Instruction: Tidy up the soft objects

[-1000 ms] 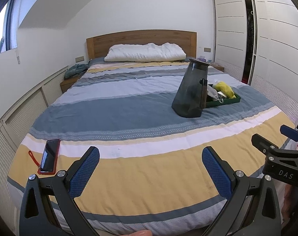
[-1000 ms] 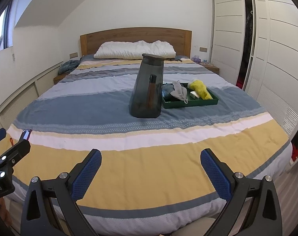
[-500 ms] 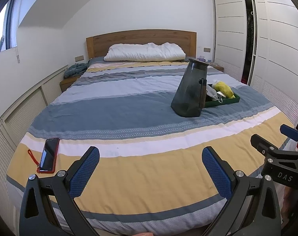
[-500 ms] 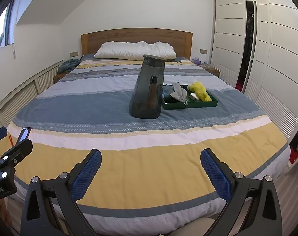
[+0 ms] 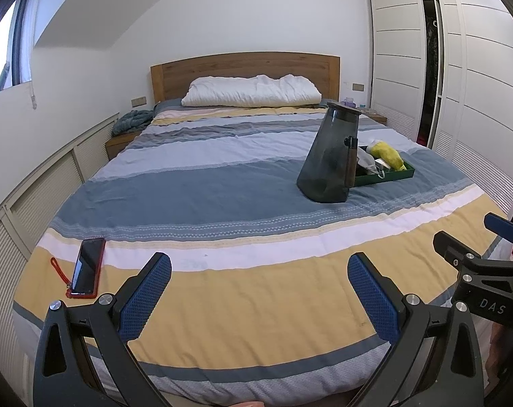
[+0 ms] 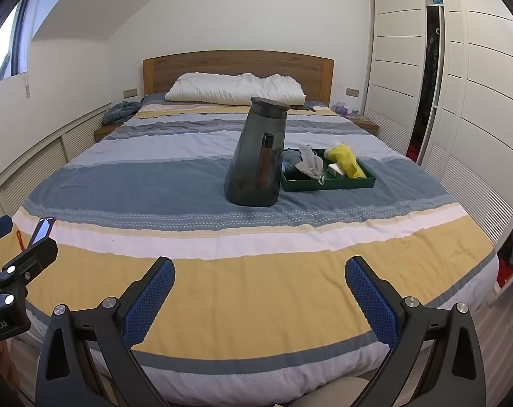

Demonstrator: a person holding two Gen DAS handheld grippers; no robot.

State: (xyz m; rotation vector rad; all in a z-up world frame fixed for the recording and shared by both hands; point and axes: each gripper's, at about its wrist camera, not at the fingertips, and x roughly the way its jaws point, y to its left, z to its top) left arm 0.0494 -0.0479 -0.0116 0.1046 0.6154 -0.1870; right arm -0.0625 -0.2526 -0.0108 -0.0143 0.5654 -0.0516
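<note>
A green tray (image 6: 327, 183) (image 5: 392, 175) rests on the striped bed, right of centre. In it lie a yellow soft toy (image 6: 345, 160) (image 5: 388, 154), a grey cloth (image 6: 311, 164), a dark blue soft item (image 6: 290, 160) and a small white box (image 6: 336, 169). A tall smoky-grey bin (image 6: 256, 159) (image 5: 331, 156) stands just left of the tray and hides part of it in the left wrist view. My left gripper (image 5: 259, 285) and right gripper (image 6: 260, 286) hover open and empty over the foot of the bed, far from the tray.
A red-cased phone (image 5: 87, 267) lies near the bed's front left corner. A white pillow (image 6: 236, 92) rests against the wooden headboard (image 6: 238, 64). White wardrobes (image 6: 459, 78) line the right wall, low louvred cabinets (image 5: 36, 183) the left. A blue blanket (image 5: 132, 120) sits on the left nightstand.
Both views have drawn back and risen slightly, so the bed looks a little farther. Nothing on the bed has moved and both grippers stay open.
</note>
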